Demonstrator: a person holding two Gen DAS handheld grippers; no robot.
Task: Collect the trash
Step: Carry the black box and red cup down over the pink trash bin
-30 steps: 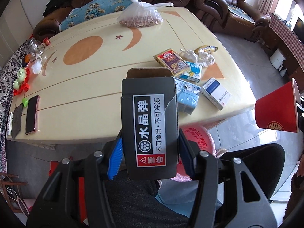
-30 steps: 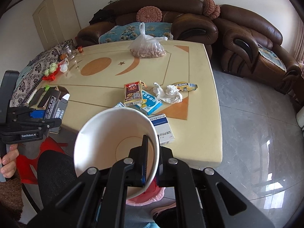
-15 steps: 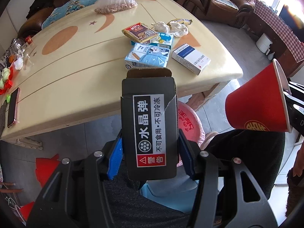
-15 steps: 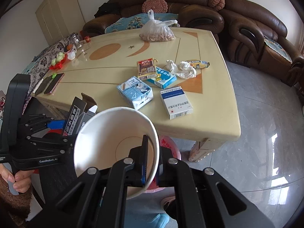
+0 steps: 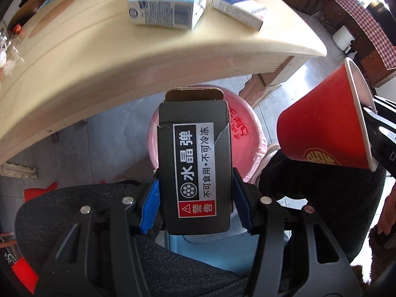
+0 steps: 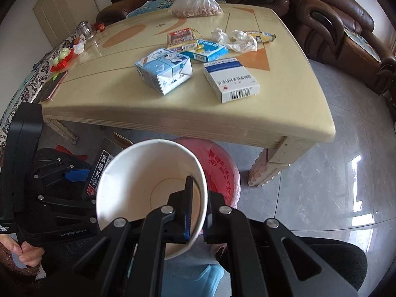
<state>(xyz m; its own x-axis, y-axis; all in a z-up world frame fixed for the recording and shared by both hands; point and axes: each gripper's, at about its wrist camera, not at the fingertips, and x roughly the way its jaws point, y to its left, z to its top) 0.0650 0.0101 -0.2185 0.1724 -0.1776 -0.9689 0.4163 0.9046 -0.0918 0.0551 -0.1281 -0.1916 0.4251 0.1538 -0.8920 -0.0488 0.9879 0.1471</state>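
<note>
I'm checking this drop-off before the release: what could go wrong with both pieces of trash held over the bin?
1. The black box covers much of the pink bin from the left tongs' view; it might clip the rim.
2. The right tongs pinch only the paper cup's wall, so it could swing or land outside.

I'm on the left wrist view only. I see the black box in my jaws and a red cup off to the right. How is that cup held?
Observer: The right gripper pinches the paper cup by its rim, one finger inside, one outside.
Operator: Anything in the cup?
Observer: No, its white inside shows bare down to the bottom.
Operator: What trash is left on the table beyond the two boxes I see?
Observer: Farther back lie a red packet, crumpled tissue and a yellow wrapper.
Operator: Is the pink bin clear of the table?
Observer: The pink-lined bin stands on the floor at the table's near edge.
</note>
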